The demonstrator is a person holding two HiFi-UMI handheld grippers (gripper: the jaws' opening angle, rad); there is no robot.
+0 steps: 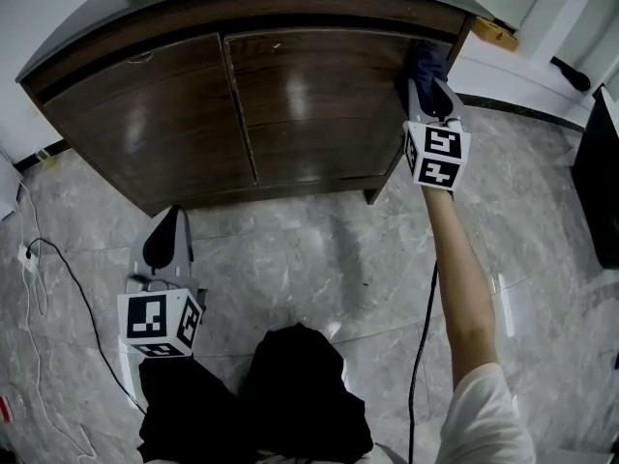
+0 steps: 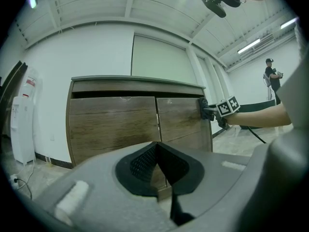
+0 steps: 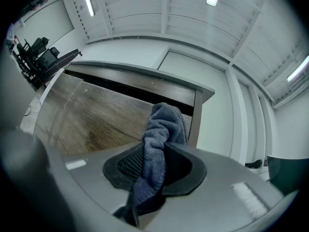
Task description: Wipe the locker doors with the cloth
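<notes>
Right tool (image 3: pixel 154 153) clamped mid-fold on soft, limp cloth (image 3: pixel 165 122), bunch seemingly pressed to locker door (image 1: pixel 319 104); light, unlikely to slip; left tool (image 2: pixel 157 166) closed, empty.

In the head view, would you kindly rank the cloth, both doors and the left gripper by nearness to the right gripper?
1. cloth, clamped in the right gripper
2. right door, behind the cloth
3. left door, further left
4. left gripper, lower left

cloth (image 1: pixel 427 63) | against right locker door (image 1: pixel 314 104) | upper right corner
</notes>
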